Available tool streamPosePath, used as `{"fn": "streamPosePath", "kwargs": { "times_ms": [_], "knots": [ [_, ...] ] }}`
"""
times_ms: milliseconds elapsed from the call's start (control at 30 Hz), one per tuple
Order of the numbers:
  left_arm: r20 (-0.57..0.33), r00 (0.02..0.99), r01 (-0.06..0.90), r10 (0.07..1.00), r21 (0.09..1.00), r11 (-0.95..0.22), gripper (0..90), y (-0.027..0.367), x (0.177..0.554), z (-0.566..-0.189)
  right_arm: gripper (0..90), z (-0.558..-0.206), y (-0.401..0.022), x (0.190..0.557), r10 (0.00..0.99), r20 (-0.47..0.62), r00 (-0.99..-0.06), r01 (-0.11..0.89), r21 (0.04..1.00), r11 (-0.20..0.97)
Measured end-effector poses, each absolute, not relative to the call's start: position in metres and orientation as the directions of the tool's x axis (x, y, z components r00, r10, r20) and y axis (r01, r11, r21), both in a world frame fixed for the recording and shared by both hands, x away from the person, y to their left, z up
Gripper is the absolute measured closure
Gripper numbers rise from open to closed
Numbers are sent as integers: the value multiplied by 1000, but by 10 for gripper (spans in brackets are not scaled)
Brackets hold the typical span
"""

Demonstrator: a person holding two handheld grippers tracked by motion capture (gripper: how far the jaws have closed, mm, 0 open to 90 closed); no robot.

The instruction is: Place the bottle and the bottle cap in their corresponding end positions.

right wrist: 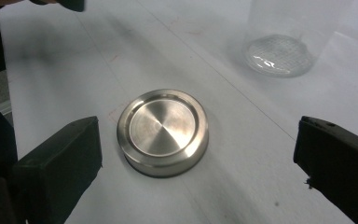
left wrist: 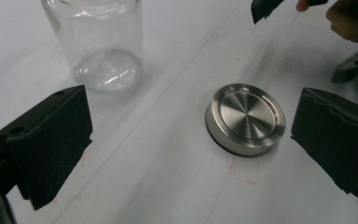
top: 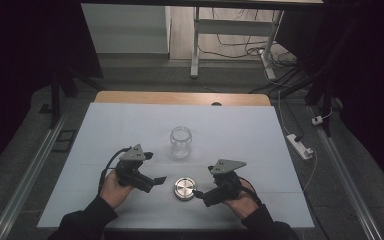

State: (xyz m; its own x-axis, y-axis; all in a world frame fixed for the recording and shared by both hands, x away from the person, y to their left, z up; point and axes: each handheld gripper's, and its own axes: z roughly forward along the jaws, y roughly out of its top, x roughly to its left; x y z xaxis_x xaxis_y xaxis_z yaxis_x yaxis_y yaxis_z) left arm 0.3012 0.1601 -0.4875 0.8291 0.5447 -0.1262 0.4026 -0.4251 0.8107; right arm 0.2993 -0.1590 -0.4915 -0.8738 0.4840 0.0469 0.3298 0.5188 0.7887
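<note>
While both tongs (top: 156, 172) (top: 200, 192) gape empty, the white table (top: 240, 135) fronts seemingly dark surroundings.

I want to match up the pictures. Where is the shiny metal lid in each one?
High view: the metal lid lies low and centre on the white table, between the two grippers.
Left gripper view: the lid sits right of centre.
Right gripper view: the lid sits in the middle.
Shared landmark: the glass jar stands beyond the lid, upper left and upper right in the gripper views.

place: lab | cues: dark curtains (top: 25, 45), floor cables (top: 250, 50), power strip (top: 300, 145)
</note>
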Motion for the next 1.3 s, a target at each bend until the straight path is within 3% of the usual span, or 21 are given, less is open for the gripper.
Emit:
{"fn": "streamPosePath", "kwargs": {
  "times_ms": [700, 1300],
  "knots": [
    [-186, 763, 484, 619, 799, -357, 0, 208, 259, -493, 1, -484, -204, 288, 575, 40, -817, 371, 799, 473],
    [-227, 655, 545, 721, 803, -242, 0, 268, 219, -500, 1, -486, -259, 274, 701, 41, -712, 441, 803, 401]
  ]
}}
